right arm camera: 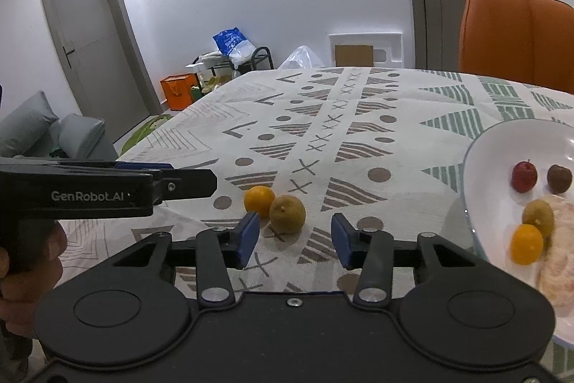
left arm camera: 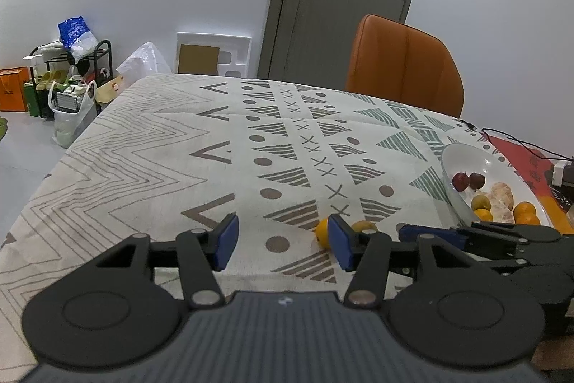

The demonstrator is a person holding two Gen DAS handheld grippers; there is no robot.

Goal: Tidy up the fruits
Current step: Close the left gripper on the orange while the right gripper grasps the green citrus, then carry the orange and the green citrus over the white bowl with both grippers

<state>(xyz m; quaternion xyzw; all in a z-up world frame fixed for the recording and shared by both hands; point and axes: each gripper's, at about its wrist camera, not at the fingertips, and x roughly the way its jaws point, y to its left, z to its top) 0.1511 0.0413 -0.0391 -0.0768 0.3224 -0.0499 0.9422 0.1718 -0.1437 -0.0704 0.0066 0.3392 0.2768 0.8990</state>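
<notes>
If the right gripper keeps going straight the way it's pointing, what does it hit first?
Most likely the brownish-green fruit on the tablecloth: it sits just ahead of the open right gripper, slightly left of centre. The orange fruit lies beside it, further left. Depth is hard to judge.

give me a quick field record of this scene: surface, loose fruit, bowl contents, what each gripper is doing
surface: table under a patterned cloth
loose fruit: orange fruit and brownish-green fruit, side by side on the cloth
bowl: white bowl, to the right of the loose fruit
bowl contents: two dark red fruits, two or three orange ones, a greenish one, peeled citrus
left gripper: part open, empty, cloth between the fingers
right gripper: part open, empty, brownish-green fruit just beyond its fingertips
background: orange chair
</notes>
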